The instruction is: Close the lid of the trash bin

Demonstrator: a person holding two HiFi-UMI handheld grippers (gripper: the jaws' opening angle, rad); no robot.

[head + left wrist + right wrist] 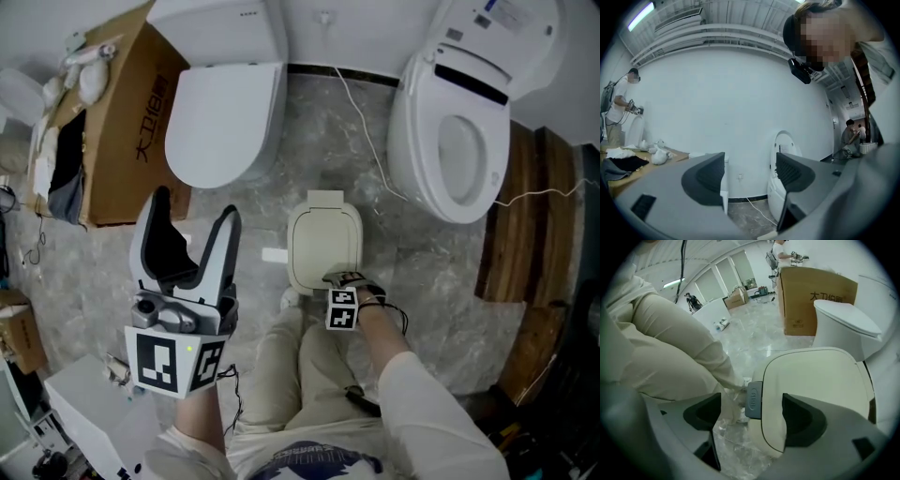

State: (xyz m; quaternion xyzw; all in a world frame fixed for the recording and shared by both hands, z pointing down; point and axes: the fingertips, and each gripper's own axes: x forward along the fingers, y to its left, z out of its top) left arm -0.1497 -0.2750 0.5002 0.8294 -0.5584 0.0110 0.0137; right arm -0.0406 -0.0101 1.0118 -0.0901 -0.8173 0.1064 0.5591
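Grey marbled washroom floor, closed toilet far left, open toilet far right, cream trash bin between them, just beyond a crouching person's knees. Flat down on the bin, its lid, with a grey latch tab at the near edge. Tilted down over that edge, right gripper, jaws apart and pressing on nothing, tab and lid rim between them. Held level at left, well apart from the bin, left gripper, released and empty. Likely trouble from here: clamping the tab and popping the lid, snagging the clear liner, or shoving the light bin aside with an off-centre press. Cannot tell whether the latch has caught; bin body mostly hidden under the lid, right jaws in the head view tucked beneath the marker cube.
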